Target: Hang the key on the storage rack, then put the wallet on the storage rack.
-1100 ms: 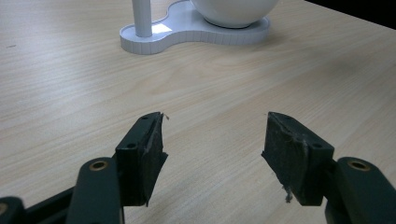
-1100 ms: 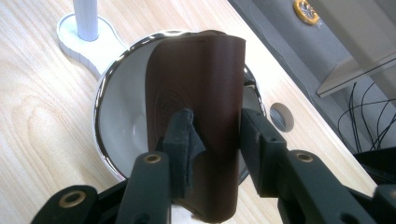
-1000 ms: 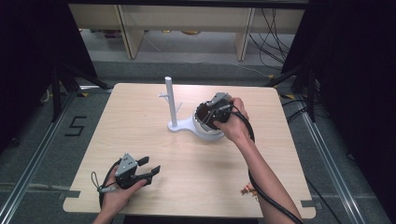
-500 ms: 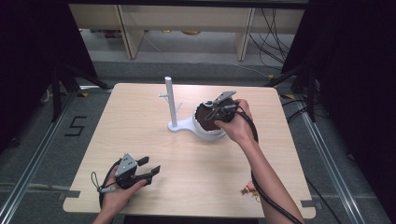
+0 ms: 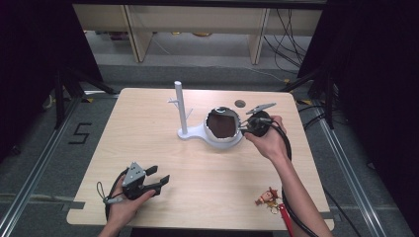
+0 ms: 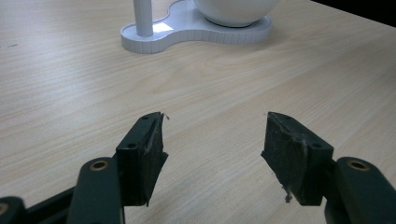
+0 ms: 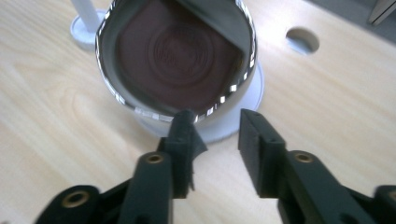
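Note:
A white bowl (image 5: 223, 139) with a chrome rim and a dark brown inside stands on a white base (image 5: 191, 133) that also carries an upright white post (image 5: 180, 104). My right gripper (image 5: 243, 127) is at the bowl's right rim, pointing left at it. In the right gripper view its jaws (image 7: 215, 121) have just been closing; a gap remains and nothing is between them. The left fingertip (image 7: 184, 119) lies against the chrome rim of the bowl (image 7: 177, 51). My left gripper (image 5: 160, 174) rests open near the table's front left, with bare wood between its jaws (image 6: 212, 135).
A small toy figure (image 5: 268, 196) with a red strap lies at the front right, by the right forearm. A round hole (image 5: 240, 103) is cut in the table behind the bowl. The left gripper view shows the post (image 6: 142, 18) and base (image 6: 187, 32) far ahead.
The right gripper has drawn back to the right, off the top of the bowl, and the bowl's dark inside now shows. The left gripper has stayed put.

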Available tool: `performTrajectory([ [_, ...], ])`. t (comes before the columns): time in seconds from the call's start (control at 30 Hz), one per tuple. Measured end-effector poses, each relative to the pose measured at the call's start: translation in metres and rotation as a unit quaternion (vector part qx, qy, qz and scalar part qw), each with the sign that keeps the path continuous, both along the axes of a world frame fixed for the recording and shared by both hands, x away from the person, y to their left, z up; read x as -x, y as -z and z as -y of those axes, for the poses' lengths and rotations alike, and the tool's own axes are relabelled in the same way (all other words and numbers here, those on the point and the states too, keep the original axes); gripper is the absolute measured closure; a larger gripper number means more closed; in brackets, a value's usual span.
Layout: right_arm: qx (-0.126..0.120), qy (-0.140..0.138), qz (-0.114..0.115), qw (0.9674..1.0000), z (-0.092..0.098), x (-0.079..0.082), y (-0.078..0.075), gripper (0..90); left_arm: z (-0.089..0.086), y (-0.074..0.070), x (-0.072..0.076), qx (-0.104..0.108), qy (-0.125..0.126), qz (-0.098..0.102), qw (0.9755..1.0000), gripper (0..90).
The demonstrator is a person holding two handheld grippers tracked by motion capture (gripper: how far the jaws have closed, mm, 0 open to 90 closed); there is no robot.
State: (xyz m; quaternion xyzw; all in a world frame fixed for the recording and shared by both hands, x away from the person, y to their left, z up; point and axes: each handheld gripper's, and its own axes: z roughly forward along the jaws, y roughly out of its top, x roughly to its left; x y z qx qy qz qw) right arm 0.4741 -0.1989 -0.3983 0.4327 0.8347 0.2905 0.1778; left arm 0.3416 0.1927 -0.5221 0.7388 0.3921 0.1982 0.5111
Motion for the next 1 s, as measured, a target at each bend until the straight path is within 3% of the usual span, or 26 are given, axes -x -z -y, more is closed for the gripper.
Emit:
performTrajectory([
  [0.07,-0.004,0.009,-0.025,0.9996,0.009,0.006,0.006,78.0,0.001,0.001,-0.001,0.002,0.001,0.000,1.0000,37.3],
  [0.3,-0.006,0.036,-0.053,0.9979,0.024,0.014,0.018,82.5,0.002,0.000,0.000,0.001,0.002,0.007,1.0000,37.4],
  [0.4,-0.004,0.034,-0.058,0.9977,0.028,0.014,0.019,82.7,0.001,0.000,0.000,0.001,0.002,0.007,1.0000,37.4],
  [0.43,-0.002,0.050,-0.071,0.9962,0.029,0.016,0.018,82.6,0.001,0.000,0.001,-0.001,-0.001,0.006,1.0000,37.4],
  [0.5,0.005,0.045,-0.074,0.9963,0.031,0.015,0.018,81.9,0.001,0.000,0.001,0.003,-0.003,0.006,1.0000,37.4],
  [0.53,0.004,0.061,-0.088,0.9943,0.033,0.016,0.020,80.4,0.001,0.000,0.001,0.001,-0.003,0.006,1.0000,37.5],
  [0.63,0.008,0.069,-0.102,0.9924,0.036,0.017,0.022,79.0,0.001,0.000,0.000,0.002,0.000,0.004,1.0000,37.5],
  [0.67,0.006,0.079,-0.118,0.9898,0.039,0.018,0.023,78.3,0.001,0.000,0.000,0.001,-0.002,0.004,1.0000,37.6],
  [0.73,0.005,0.083,-0.121,0.9892,0.042,0.018,0.025,77.9,0.001,0.000,0.000,0.002,-0.002,0.005,1.0000,37.6],
  [0.77,0.008,0.103,-0.143,0.9844,0.043,0.020,0.025,77.4,0.001,0.000,0.000,0.002,-0.002,0.005,1.0000,37.5],
  [0.8,0.009,0.113,-0.152,0.9819,0.048,0.021,0.026,77.0,0.001,0.000,0.000,0.002,-0.002,0.005,1.0000,37.5],
  [0.87,0.009,0.125,-0.166,0.9781,0.050,0.023,0.027,76.9,0.001,0.000,0.000,0.002,-0.002,0.006,1.0000,37.5],
  [0.93,0.010,0.124,-0.169,0.9777,0.053,0.024,0.028,76.7,0.001,0.000,0.000,0.002,-0.001,0.006,1.0000,37.5],
  [1.0,0.018,0.133,-0.191,0.9723,0.056,0.029,0.030,76.0,0.001,0.000,0.001,0.002,-0.003,0.005,1.0000,37.5],
])
